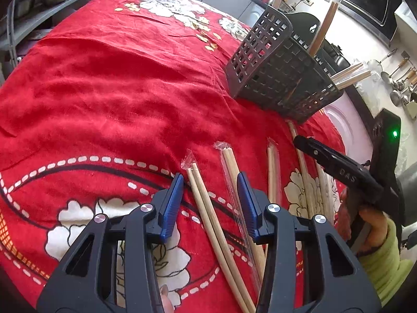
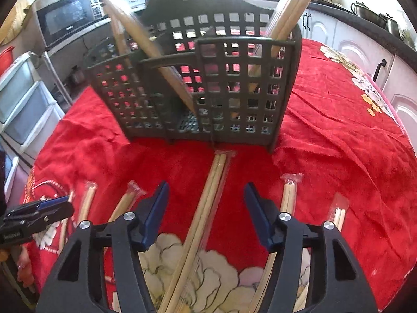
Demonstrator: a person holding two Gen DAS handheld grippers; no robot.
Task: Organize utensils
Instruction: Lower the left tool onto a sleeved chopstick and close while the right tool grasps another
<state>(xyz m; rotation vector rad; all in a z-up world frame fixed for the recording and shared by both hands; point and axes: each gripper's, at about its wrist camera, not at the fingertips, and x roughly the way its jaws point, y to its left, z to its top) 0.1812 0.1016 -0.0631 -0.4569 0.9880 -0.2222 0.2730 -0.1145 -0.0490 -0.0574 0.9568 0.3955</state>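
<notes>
**Both tools poised over wrapped chopsticks**

In the left wrist view, the left tool point(image 1: 211, 203) has its blue pads apart, either side of a wrapped chopstick pair point(image 1: 208, 214) that lies on the red floral cloth point(image 1: 117, 91) covering the tabletop. The pads do not press on it. A second wrapped pair point(image 1: 232, 164) lies just beside the right pad, running under it. More pairs lie toward 3 o'clock, where the right tool point(image 1: 312, 148) reaches in, held by a hand point(image 1: 370, 221) in a green sleeve.

In the right wrist view, the right tool point(image 2: 206, 208) also stands apart, with a long wrapped pair point(image 2: 208, 198) running between its pads and untouched by either. The dark lattice basket point(image 2: 234, 91) stands at 12 o'clock, just beyond that pair's tip, with several chopstick pairs point(image 2: 284, 20) leaning inside its compartments. The left tool point(image 2: 49, 206) shows at 9 o'clock.
</notes>
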